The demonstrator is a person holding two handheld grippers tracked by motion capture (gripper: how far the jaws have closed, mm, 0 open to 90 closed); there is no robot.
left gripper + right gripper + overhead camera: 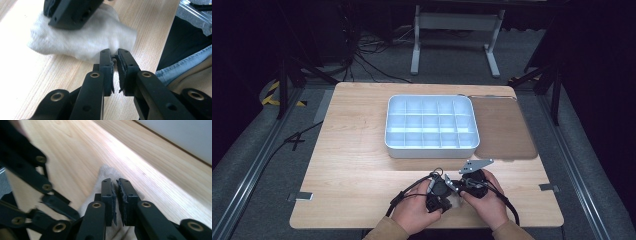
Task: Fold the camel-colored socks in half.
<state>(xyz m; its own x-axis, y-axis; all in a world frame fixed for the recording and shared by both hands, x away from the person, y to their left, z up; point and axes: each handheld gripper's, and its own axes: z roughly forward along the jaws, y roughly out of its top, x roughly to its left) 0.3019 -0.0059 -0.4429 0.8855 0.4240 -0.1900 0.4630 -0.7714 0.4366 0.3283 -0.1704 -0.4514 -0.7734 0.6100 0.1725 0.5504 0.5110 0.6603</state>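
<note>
1. At the near edge of the table [352, 165], right in front of me, a small white cloth [82, 37] lies bunched on the wood; I have both tools low over it, close together, so the fabric can be worked between two ends rather than pushed about by one.

2. My left gripper [114, 55] points at the near end of the cloth; its jaws stand narrow, only a slit apart, with a scrap of fabric caught at the tips; I judge it a light pinch on the cloth's edge rather than a deep grip.

3. My right gripper [114, 182] sits over the other part of the cloth [105, 173]; its jaws are also nearly together, and the pale fabric runs under and just past the tips; I cannot tell whether the pads actually clamp it or merely rest on it.

4. From the left gripper view the right gripper [71, 12] presses down on the far side of the heap, which would pin it while I tug the near edge.

5. The white compartment tray [432, 145] stands well apart towards the middle of the table, with a brown mat [504, 130] just beside it on the right.

6. From above, the cloth [455, 201] lies between my two hands.
</note>
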